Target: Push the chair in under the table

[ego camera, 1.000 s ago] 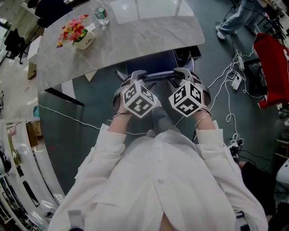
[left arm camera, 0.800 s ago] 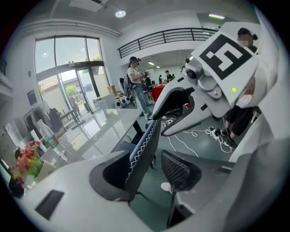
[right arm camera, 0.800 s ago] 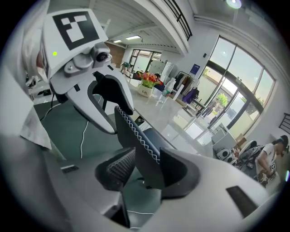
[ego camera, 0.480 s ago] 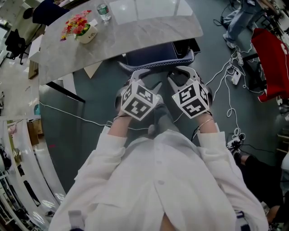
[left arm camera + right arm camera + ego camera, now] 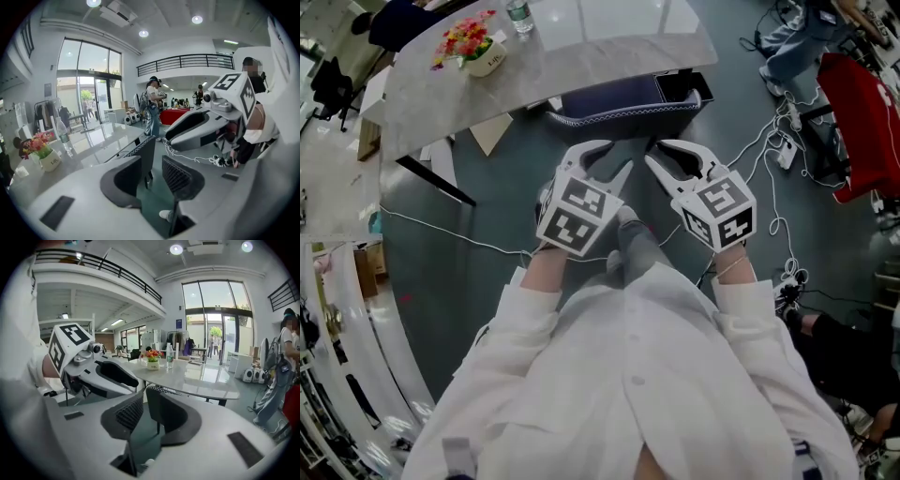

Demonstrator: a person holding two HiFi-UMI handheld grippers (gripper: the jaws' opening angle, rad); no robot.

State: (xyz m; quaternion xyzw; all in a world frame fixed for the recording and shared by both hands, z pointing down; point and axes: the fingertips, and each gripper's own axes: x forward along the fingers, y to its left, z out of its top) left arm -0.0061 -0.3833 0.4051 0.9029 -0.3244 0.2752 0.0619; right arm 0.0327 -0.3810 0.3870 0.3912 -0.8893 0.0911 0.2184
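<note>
Grey marble-pattern table [image 5: 609, 47]: upper frame, its far edge cut off. Dark fabric chair with white-patterned back rim [image 5: 619, 98]: seat tucked beneath the table's near edge and mostly hidden, only the backrest exposed.

Left gripper [image 5: 614, 159] and right gripper [image 5: 661, 155]: side by side, just short of the backrest and apart from it. Both sets of jaws have just been closing but stand spread, nothing between the pads.

White flower pot [image 5: 485, 58]: dark lettering, too small to read. Clear water bottle [image 5: 518, 13]: cut off at the top edge, label illegible.

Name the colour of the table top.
Table top: light grey, marbled; head view shows it best.
</note>
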